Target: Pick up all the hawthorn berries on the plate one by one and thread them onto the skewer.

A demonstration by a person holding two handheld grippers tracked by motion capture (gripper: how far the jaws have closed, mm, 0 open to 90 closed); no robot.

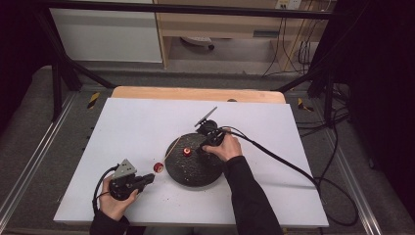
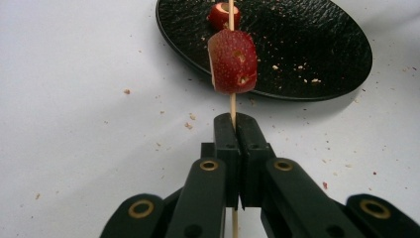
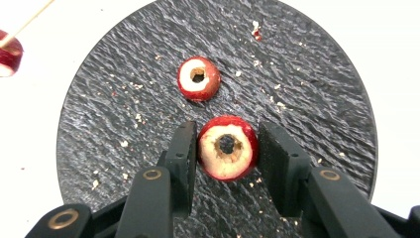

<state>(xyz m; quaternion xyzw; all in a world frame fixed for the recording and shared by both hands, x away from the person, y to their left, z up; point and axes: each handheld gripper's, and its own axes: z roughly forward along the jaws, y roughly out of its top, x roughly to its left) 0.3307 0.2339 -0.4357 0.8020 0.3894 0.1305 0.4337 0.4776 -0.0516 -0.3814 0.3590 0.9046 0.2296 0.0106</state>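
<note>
From the high view, a white-topped desk (image 1: 147, 122) carries a round black textured plate (image 1: 193, 169), with the left hand-held gripper (image 1: 147, 179) near the desk's front left and the right hand-held gripper (image 1: 201, 148) over the plate beside a small red cored fruit piece (image 1: 186, 151). In the left gripper view, the left hand-held gripper (image 2: 236, 124) has its jaws pressed together on a thin wooden skewer (image 2: 232, 106), which carries a red hollowed fruit piece (image 2: 233, 60) just short of the plate's (image 2: 307, 54) rim. In the right gripper view, the right hand-held gripper (image 3: 227, 148) pinches a red fruit ring with a pale cut face and dark cored hole (image 3: 228, 153) on the plate (image 3: 307, 99), the left pad touching it; the smaller cored piece (image 3: 198, 78) lies just beyond.
</note>
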